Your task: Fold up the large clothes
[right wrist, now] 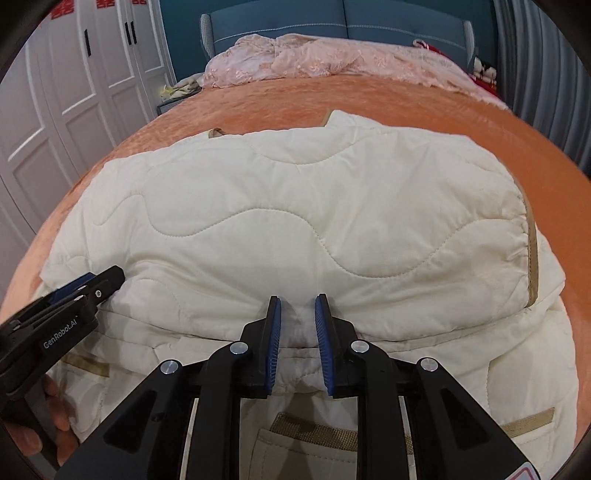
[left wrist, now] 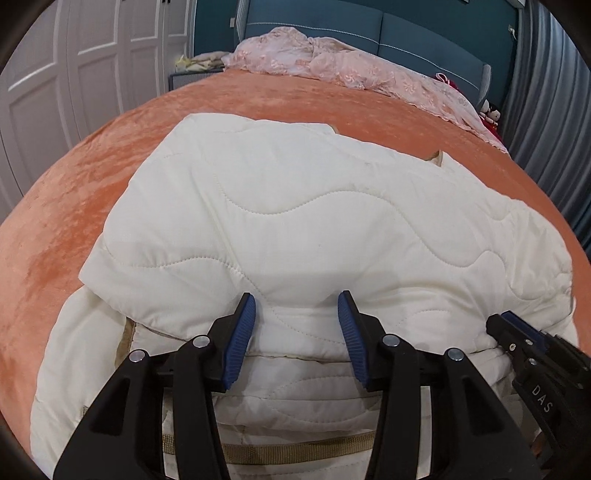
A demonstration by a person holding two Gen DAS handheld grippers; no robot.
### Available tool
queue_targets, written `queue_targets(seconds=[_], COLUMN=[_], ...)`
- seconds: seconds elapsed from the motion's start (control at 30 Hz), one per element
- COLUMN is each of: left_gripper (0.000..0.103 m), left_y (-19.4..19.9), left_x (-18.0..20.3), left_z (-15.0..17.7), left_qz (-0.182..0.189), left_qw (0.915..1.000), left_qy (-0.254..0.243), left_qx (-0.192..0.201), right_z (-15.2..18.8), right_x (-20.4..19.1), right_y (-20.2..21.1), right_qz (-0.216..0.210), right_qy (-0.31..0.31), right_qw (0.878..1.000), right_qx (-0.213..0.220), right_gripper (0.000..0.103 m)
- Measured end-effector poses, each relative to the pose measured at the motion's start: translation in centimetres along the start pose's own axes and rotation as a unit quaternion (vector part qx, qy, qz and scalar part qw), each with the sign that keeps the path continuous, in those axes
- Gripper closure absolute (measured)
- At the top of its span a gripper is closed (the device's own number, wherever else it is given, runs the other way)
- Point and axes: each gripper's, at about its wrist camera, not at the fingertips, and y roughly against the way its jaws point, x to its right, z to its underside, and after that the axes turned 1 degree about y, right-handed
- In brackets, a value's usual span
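L wrist view: cream quilted jacket lies folded on the orange bedspread, top layer doubled over toward the camera, wavy stitch lines across it, tan trim at the near edge. L gripper hangs over the near fold, jaws apart w/ a wide gap; blue pads flank the fabric but don't press it, nothing gripped. R gripper comes in from the right edge, tip at the jacket's near right fold. Far end of bed: pink lace cover heaped against a blue headboard. White wardrobe doors at left, grey curtain at right.

R wrist view: same jacket fills the mid frame, tan binding down its right edge, pocket w/ tan trim just below the jaws. R gripper jaws part-open, narrow gap. A ridge of fold sits between the pads; can't tell if they touch it, no clear pinch. L gripper enters from the left, tip on the jacket's left fold; fingers of a hand wrap its handle at lower left. Bedspread, lace cover, headboard beyond.
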Motion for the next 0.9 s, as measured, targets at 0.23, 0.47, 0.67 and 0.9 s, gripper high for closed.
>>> queue_targets(seconds=[0.23,0.47,0.67,0.9], left_gripper=[0.057,0.057,0.057,0.057], left_y=[-0.1,-0.5,-0.6,-0.6], left_x=[0.7,1.1,1.2,1.2], left_z=[0.6,1.0,1.1,1.2], left_qz=[-0.023,-0.039,-0.045,-0.05], left_qw=[0.9994,0.9984,0.9979,0.9974], left_qy=[-0.019,-0.031,-0.036,-0.04], left_qx=[0.018,0.027,0.032,0.034], right_z=[0.0,0.5,0.5,0.7], right_x=[0.1,-0.4,-0.6,-1.0], right_y=[-0.2,-0.3,-0.4,-0.4], right_qz=[0.006,0.018,0.026,0.032], right_qy=[0.003,0.011,0.017,0.02], right_qw=[1.0,1.0,0.999,0.999], right_qx=[0.011,0.02,0.025,0.028], right_gripper=[0.083,0.083,0.083,0.083])
